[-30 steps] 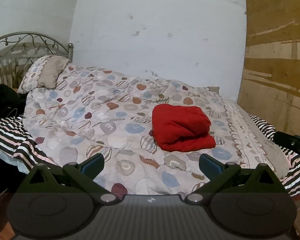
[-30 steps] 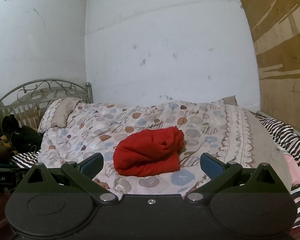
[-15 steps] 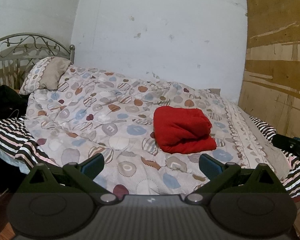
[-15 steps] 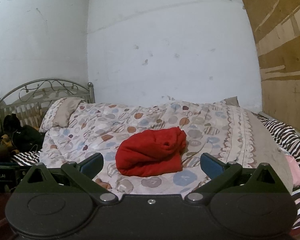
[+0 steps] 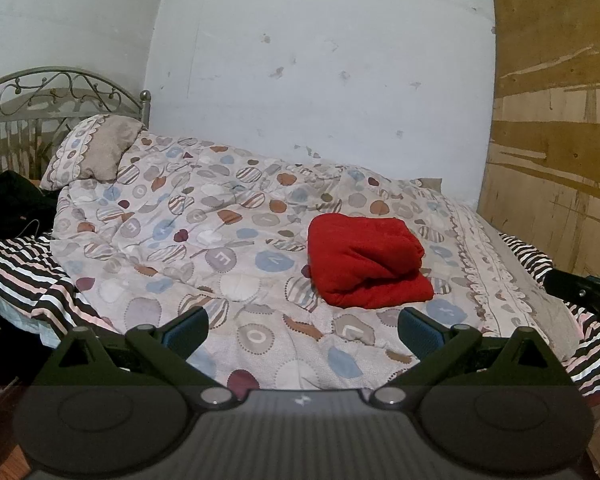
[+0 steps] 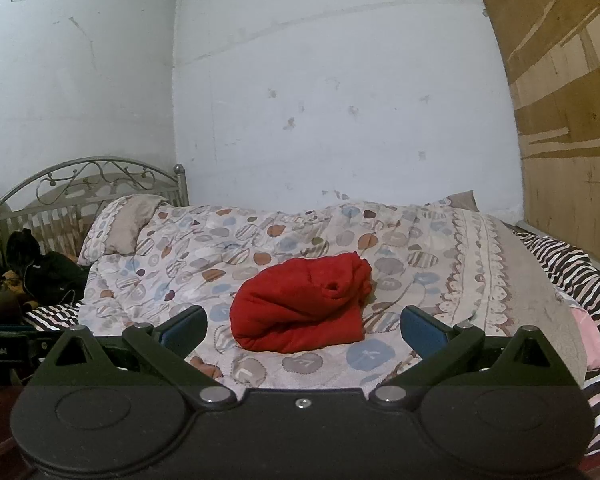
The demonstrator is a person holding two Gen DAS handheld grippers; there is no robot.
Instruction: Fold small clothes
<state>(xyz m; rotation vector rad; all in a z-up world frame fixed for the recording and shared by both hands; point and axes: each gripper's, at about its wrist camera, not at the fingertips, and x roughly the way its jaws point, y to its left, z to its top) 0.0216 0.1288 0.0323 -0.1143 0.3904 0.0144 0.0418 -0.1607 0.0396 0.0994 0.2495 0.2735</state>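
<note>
A red garment [image 5: 364, 264] lies folded into a thick bundle on the patterned quilt [image 5: 204, 248], right of the bed's middle. In the right wrist view the same red garment [image 6: 304, 304] sits straight ahead, its rolled end to the right. My left gripper [image 5: 302, 330] is open, held back from the bed's near edge, with nothing between its blue-padded fingers [image 5: 186, 328]. My right gripper [image 6: 303, 328] is open too, well short of the bundle, and holds nothing.
A pillow [image 5: 94, 152] rests against the metal headboard [image 5: 60, 92] at the left. Dark clothes [image 6: 40, 272] are piled by the headboard. A striped sheet [image 6: 564, 264] and a pink item [image 6: 588, 332] lie at the right. A plywood board [image 5: 556, 120] stands along the right wall.
Both grippers have drawn slightly back and tilted up, so the bed and the red bundle sit a little lower in both views. The bundle has not moved.
</note>
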